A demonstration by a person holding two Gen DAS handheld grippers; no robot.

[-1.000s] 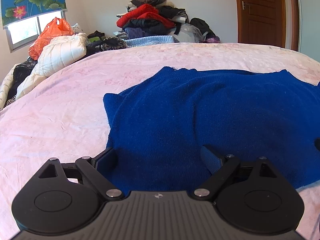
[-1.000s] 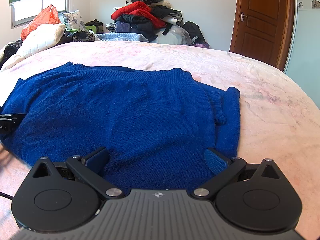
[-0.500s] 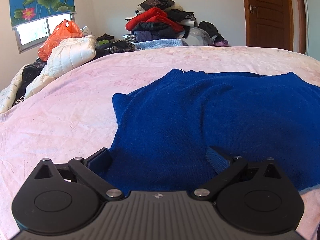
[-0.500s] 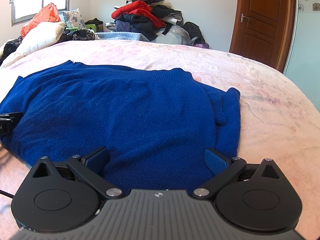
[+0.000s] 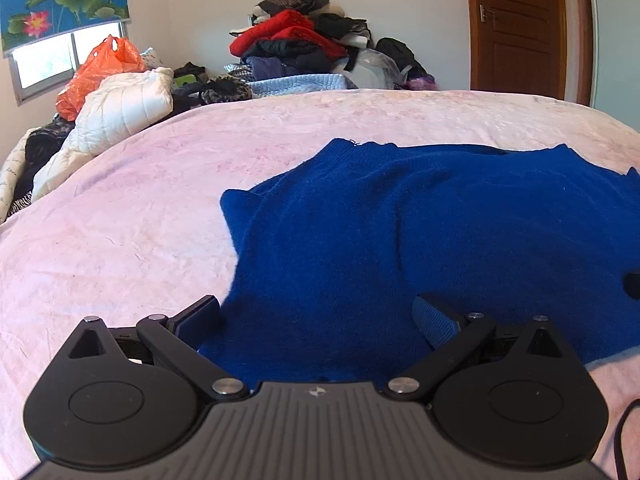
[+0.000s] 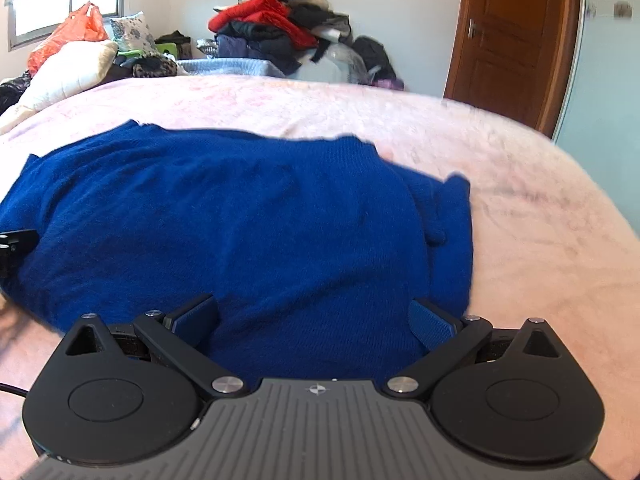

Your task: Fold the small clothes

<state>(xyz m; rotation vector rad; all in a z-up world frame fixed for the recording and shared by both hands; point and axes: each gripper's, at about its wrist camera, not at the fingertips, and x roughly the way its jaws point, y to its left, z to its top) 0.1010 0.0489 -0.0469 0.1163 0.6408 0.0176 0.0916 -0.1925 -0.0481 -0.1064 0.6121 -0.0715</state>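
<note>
A dark blue knit sweater (image 5: 400, 224) lies spread flat on the pink bed cover (image 5: 120, 220), sleeves tucked in at its sides. It also shows in the right wrist view (image 6: 240, 216). My left gripper (image 5: 316, 316) is open and empty, low over the sweater's near left hem. My right gripper (image 6: 314, 320) is open and empty over the near right hem, beside the folded sleeve (image 6: 444, 216). A bit of the left gripper (image 6: 14, 246) shows at the right view's left edge.
A pile of clothes (image 5: 304, 44) stands behind the bed against the wall. A white quilted jacket (image 5: 120, 116) and an orange bag (image 5: 96, 72) lie at the far left. A brown door (image 5: 520, 28) is at the back right. Pink cover surrounds the sweater.
My left gripper has shifted left, its left finger now at the sweater's left edge. My right gripper has moved, blurring its view and shifting the sweater slightly left. Both stay open.
</note>
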